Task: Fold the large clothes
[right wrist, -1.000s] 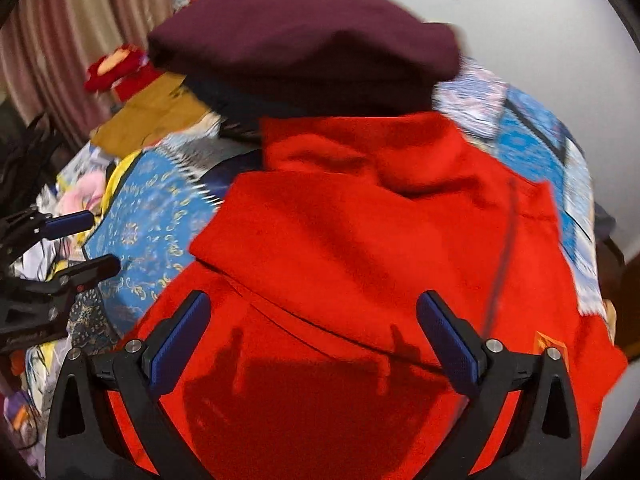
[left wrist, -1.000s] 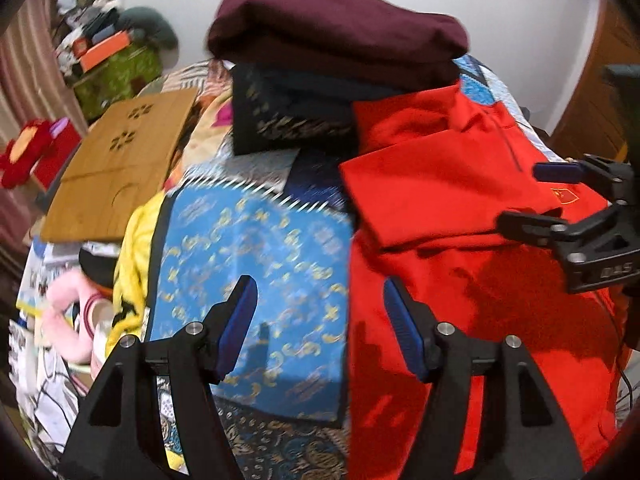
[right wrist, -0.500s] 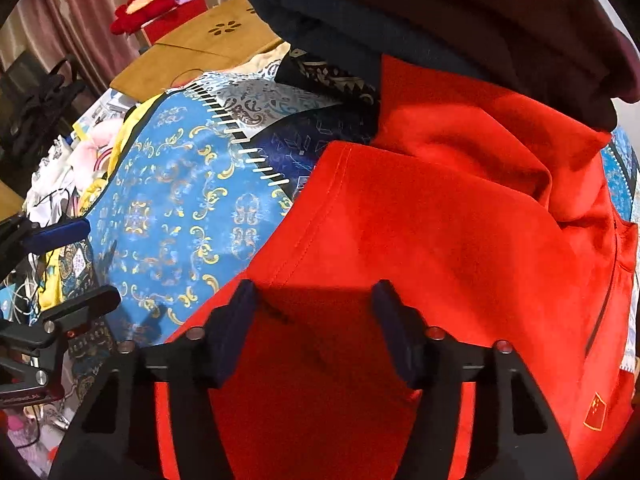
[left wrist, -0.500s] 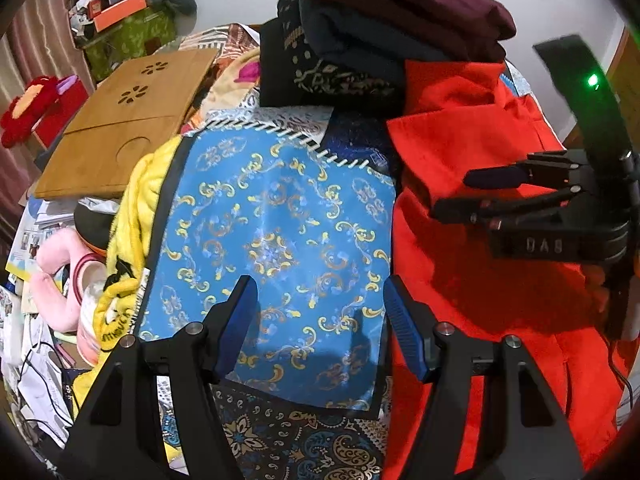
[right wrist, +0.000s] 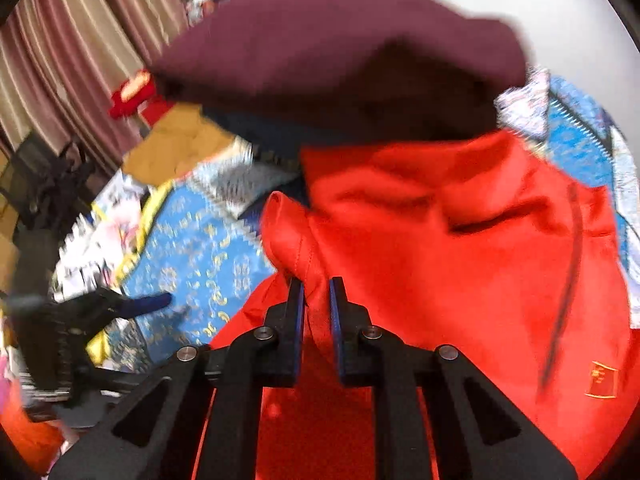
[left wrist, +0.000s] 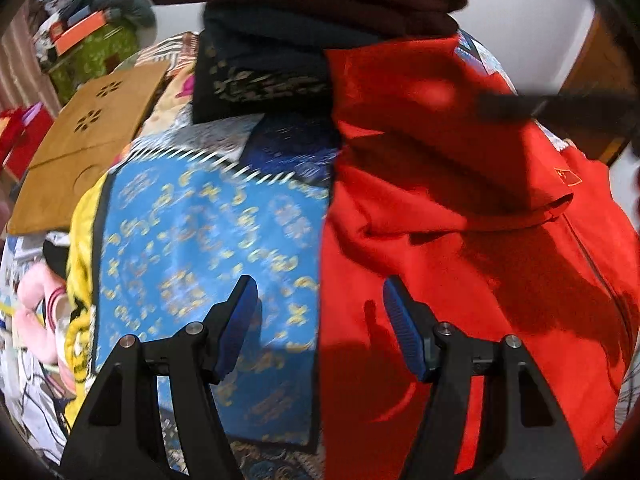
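Cluttered bed [left wrist: 208, 240], centre frame: right gripper [right wrist: 316, 300] is pinching the red jacket's [right wrist: 460, 264] sleeve; left gripper [left wrist: 320, 320] is hovering, jaws apart. Likely next: folding the sleeve across.

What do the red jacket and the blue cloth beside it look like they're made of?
Red jacket: matte, soft, fleece-like knit, probably; it bunches thickly in the right claw and shows stitched seams. Blue cloth: looks like satin brocade, with gold woven motifs and a slight sheen, though blur limits certainty.

Red jacket [right wrist: 460, 260] matt cloth (soft-looking), board [left wrist: 80, 148] smooth wood.
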